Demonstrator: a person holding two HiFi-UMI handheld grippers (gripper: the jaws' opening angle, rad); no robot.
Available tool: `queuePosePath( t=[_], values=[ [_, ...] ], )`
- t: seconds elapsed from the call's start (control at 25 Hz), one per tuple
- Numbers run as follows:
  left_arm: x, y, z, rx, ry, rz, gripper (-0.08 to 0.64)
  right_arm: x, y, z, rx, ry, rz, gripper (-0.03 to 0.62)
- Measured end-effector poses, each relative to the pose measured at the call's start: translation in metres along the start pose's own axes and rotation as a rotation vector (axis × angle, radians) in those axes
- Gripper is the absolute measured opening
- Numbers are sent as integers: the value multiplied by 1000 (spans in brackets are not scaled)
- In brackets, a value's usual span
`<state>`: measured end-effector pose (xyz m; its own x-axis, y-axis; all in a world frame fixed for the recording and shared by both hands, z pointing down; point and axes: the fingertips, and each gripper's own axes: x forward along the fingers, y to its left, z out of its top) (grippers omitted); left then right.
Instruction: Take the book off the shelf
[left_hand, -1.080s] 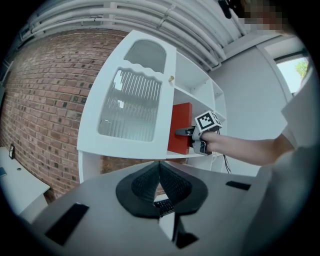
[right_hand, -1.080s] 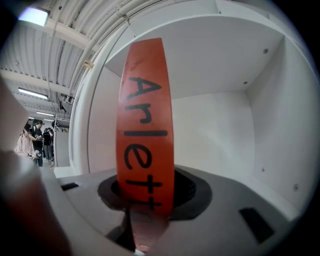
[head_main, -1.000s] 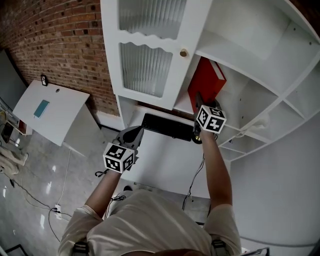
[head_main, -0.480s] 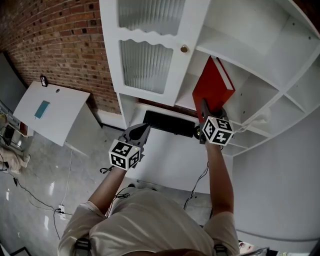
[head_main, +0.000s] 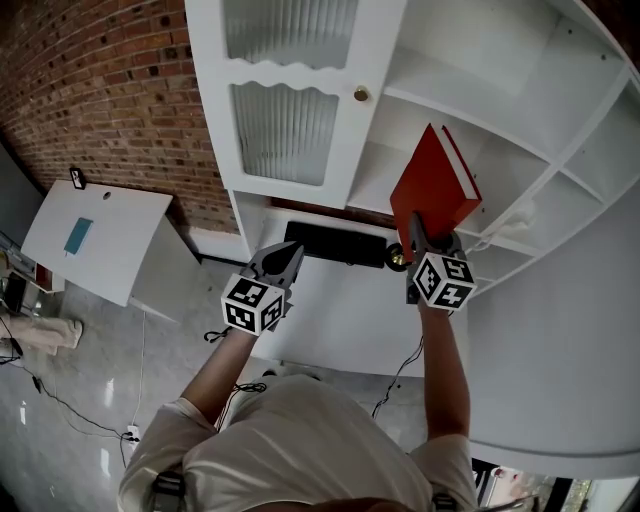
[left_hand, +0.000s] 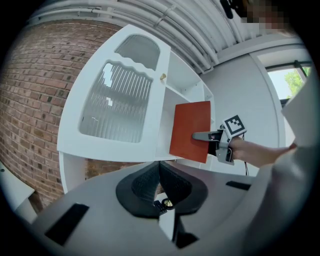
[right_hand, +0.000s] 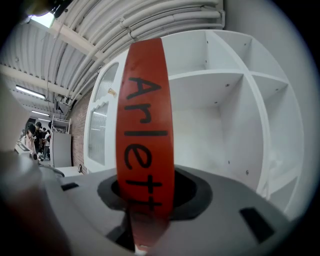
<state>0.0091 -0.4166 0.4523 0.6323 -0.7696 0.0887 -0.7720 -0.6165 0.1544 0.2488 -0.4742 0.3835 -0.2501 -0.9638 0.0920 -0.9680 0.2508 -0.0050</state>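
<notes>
Brick wall (head_main: 90, 110) runs behind a tall white shelf unit (head_main: 560, 130) w/ open bays on its right side and a ribbed-glass door (head_main: 285, 130) on its left, brass knob (head_main: 361, 94) at the door's edge. Below it sits a white desk (head_main: 330, 325) w/ a black keyboard-like slab (head_main: 335, 245) at the back. Off to the left, well apart, is a 2nd white table (head_main: 95, 240) w/ a small teal item (head_main: 78, 236) on it, and cables lie on the grey floor (head_main: 60, 400). R gripper (head_main: 415, 235) is clamped on the red book (head_main: 432, 195). Its jaws stand fairly wide and pinch the covers at the book's lower end, near the spine. The book sticks up and away from the claw, tilted, in front of the open bays just right of the door. Can't tell if its far edge touches any shelf board. In the right gripper view the spine (right_hand: 145, 135) faces the camera, black letters "Arlett" running down into the jaws, white pipes (right_hand: 150, 20) overhead. L gripper (head_main: 285, 262) hangs over the desk's front left part, well apart from the book. Its pads are pressed together w/ nothing btwn them. From the left gripper view the book shows as a flat red panel beside the door, R claw gripping its lower right edge.
</notes>
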Motion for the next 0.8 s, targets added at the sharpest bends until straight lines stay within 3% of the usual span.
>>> queuePosePath(
  t=[0.8],
  values=[
    [-11,10,-5,13,11,-36,-6,-83,14,-44,34,4,-70,160]
  ],
)
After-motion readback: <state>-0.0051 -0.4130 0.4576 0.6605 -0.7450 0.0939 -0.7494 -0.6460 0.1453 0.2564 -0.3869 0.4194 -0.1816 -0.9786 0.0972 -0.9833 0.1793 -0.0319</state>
